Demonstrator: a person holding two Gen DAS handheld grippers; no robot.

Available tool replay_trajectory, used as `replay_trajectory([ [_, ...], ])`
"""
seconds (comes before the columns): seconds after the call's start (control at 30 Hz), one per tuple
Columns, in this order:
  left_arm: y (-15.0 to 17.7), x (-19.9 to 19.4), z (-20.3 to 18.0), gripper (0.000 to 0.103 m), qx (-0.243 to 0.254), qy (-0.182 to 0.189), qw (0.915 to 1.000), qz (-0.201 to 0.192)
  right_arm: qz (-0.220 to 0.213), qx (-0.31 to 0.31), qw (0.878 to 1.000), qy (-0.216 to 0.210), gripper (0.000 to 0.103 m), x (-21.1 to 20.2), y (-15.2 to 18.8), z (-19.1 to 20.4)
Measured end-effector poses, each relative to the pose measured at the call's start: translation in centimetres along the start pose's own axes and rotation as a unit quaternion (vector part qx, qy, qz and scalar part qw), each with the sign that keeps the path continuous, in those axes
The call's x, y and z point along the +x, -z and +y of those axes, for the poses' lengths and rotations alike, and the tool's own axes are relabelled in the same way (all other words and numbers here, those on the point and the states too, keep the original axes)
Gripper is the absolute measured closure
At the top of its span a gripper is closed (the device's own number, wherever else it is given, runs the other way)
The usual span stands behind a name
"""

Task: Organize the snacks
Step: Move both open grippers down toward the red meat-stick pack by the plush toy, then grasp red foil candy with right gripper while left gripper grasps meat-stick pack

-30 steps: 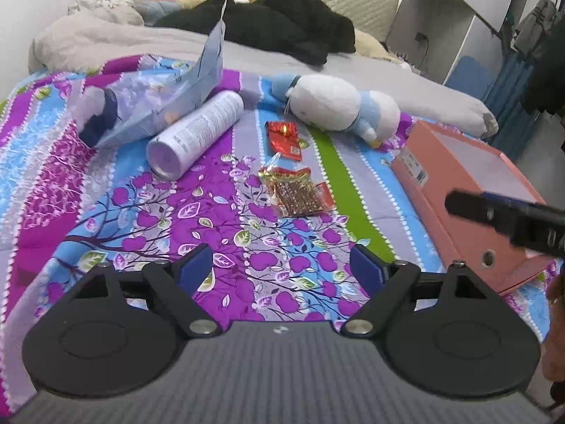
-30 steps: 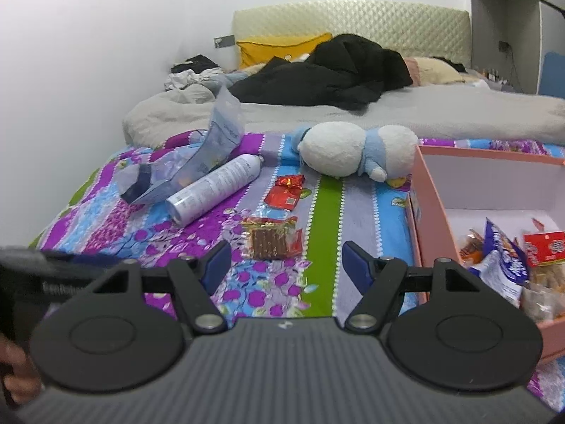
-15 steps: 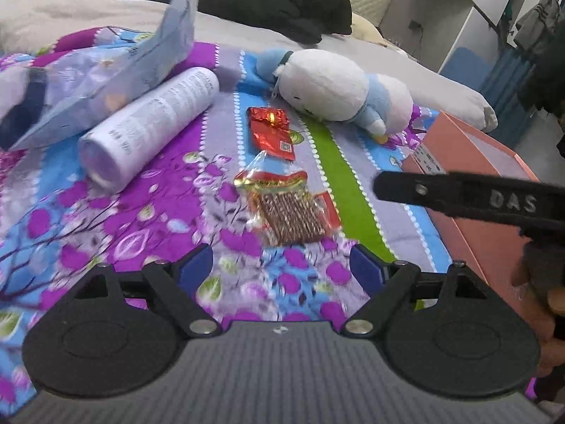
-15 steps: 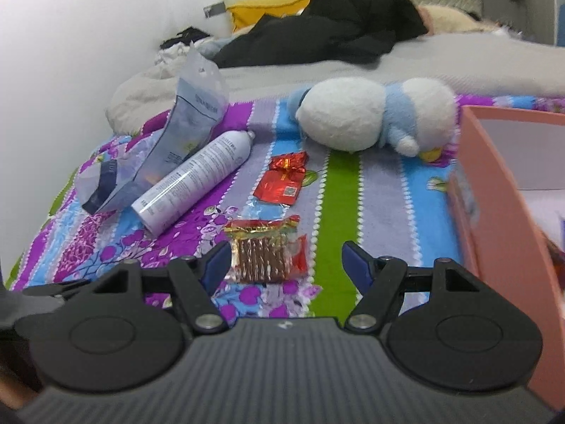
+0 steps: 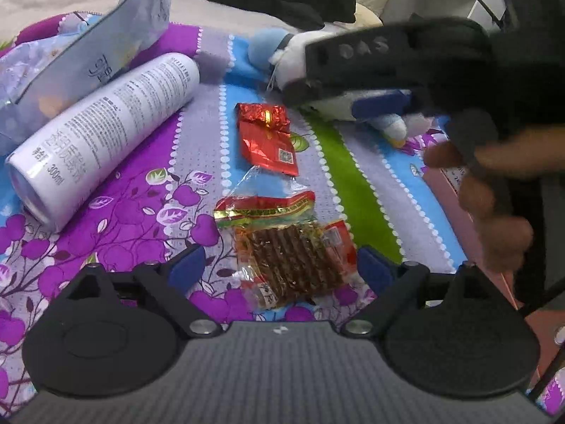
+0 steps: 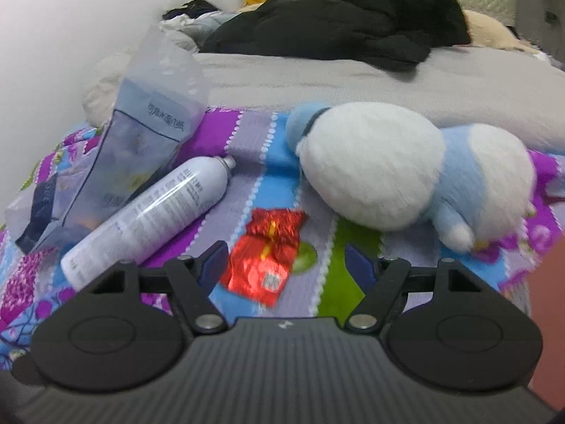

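A clear packet of brown snack sticks (image 5: 289, 251) lies on the floral bedspread between the open fingers of my left gripper (image 5: 280, 270). A red foil snack packet (image 5: 268, 137) lies just beyond it. In the right wrist view the same red packet (image 6: 266, 258) lies between the open fingers of my right gripper (image 6: 286, 263). The right gripper also shows in the left wrist view (image 5: 370, 67), hovering above the red packet and the plush toy. The pink box (image 5: 459, 190) stands at the right, mostly hidden by the hand.
A white spray can (image 5: 102, 134) lies on its side at the left, also in the right wrist view (image 6: 152, 215). A pale blue plastic pouch (image 6: 116, 162) lies behind it. A white and blue plush toy (image 6: 406, 173) lies beyond the red packet. Black clothing (image 6: 335, 17) lies on the bed.
Both grippers have moved forward and down toward the snacks. The left now brackets the brown stick packet and the right brackets the red packet. Nothing has been taken hold of.
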State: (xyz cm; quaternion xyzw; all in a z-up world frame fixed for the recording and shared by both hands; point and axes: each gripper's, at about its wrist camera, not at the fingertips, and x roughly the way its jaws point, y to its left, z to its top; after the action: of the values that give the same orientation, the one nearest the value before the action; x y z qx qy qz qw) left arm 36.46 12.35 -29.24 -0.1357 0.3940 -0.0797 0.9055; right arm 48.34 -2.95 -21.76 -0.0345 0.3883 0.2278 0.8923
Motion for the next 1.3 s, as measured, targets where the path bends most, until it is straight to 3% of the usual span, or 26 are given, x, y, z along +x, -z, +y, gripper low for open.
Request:
replay_trajectory([
  [0.23,-0.6,0.7,0.5,0.009,-0.005,0.006,1.0000,0.004,0.038,0.015,0.998,-0.040,0.029,5.1,-1.4,-0.9],
  [0.5,-0.5,1.1,0.0,0.012,0.010,-0.014,0.9998,0.011,0.051,-0.022,0.998,-0.007,0.026,8.3,-1.2,0.2],
  [0.57,-0.6,1.3,-0.2,0.012,0.011,-0.020,0.9996,0.013,0.053,-0.028,0.998,0.001,0.030,8.5,-1.0,0.3],
  [0.63,-0.8,1.4,-0.2,0.012,0.007,-0.026,0.9995,0.015,0.052,-0.024,0.998,0.013,0.050,8.7,-1.1,0.1],
  [0.73,-0.9,1.5,-0.2,0.012,-0.001,-0.029,0.9995,0.016,0.055,0.005,0.998,-0.010,0.051,8.0,-1.4,-1.2],
  [0.93,-0.8,1.9,-1.0,0.012,0.010,-0.051,0.9984,0.020,0.056,0.019,0.998,-0.011,0.053,6.0,-0.8,-3.1],
  [1.13,-0.5,2.6,-2.1,0.012,0.029,-0.076,0.9963,0.028,0.045,-0.004,0.999,0.018,0.053,3.3,0.0,-3.1],
  [1.3,-0.1,2.4,-2.6,0.025,0.043,-0.083,0.9953,0.026,0.041,0.003,0.998,0.039,0.053,0.9,0.9,-4.0],
])
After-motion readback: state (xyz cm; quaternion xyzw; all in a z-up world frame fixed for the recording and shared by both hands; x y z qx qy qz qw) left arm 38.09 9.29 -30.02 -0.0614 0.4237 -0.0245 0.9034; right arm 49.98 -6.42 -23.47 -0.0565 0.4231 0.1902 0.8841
